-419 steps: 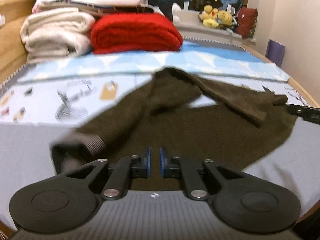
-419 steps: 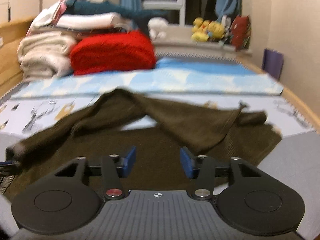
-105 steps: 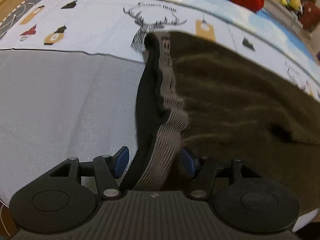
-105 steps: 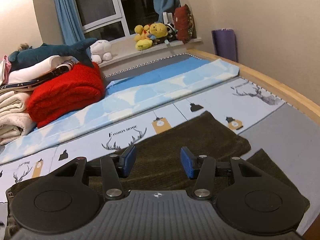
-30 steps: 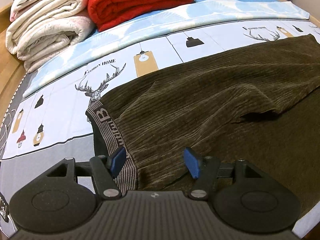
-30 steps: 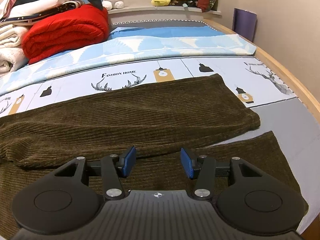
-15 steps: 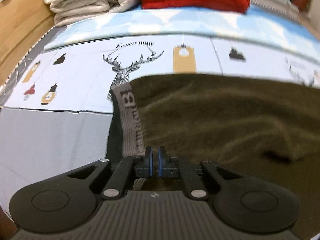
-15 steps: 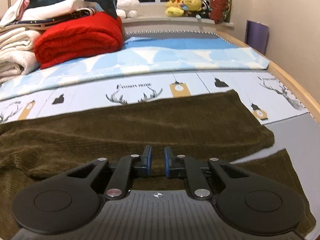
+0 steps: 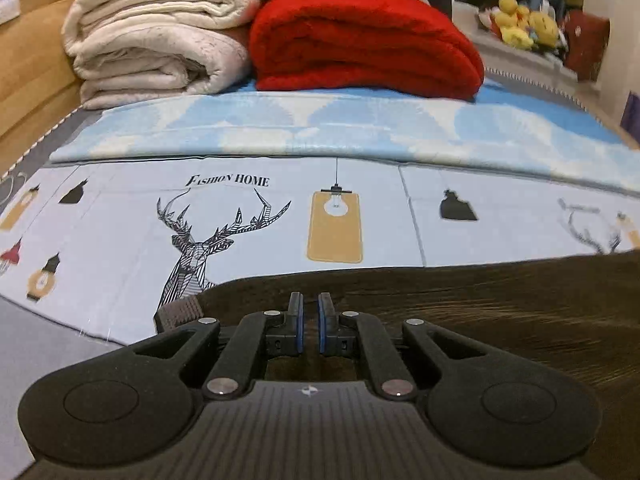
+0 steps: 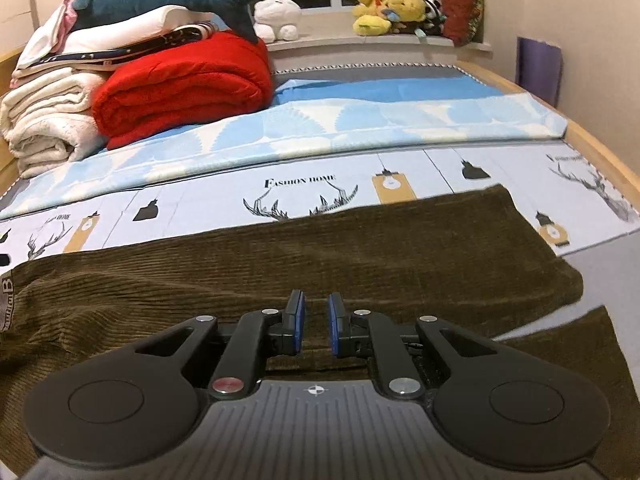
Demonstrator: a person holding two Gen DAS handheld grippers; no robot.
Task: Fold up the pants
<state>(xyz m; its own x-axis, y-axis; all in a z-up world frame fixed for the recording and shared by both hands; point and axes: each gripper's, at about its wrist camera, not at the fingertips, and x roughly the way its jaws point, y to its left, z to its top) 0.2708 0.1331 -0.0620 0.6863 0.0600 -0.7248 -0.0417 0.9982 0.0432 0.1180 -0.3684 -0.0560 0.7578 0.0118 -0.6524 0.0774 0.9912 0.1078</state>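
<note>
Bed (image 10: 600,276) surface runs from a grey near strip to a printed sheet (image 9: 120,216) and a blue cover (image 10: 360,124) behind it. Brown corduroy pants (image 10: 320,256) lie flat across the near part, waistband (image 10: 6,300) at the left edge of the right view, legs running right. Upper leg's hem ends near the right side of the bed; the lower leg (image 10: 560,344) shows beneath it, offset toward the near edge, with a wedge of grey sheet between the two hems. Far edge of the pants lies straight on the printed sheet, with bare sheet beyond it up to the blue cover.

Left gripper (image 9: 310,324) is closed, pads nearly touching, on the pants just right of the waistband (image 9: 180,312). Right gripper (image 10: 316,324) is pinched down on the cloth at mid-leg, a narrow gap between its pads.

Red blanket (image 10: 184,84) and white bedding (image 10: 44,120) are stacked at the far left, well apart from the pants. Wooden rail (image 10: 600,148) bounds the right side.
</note>
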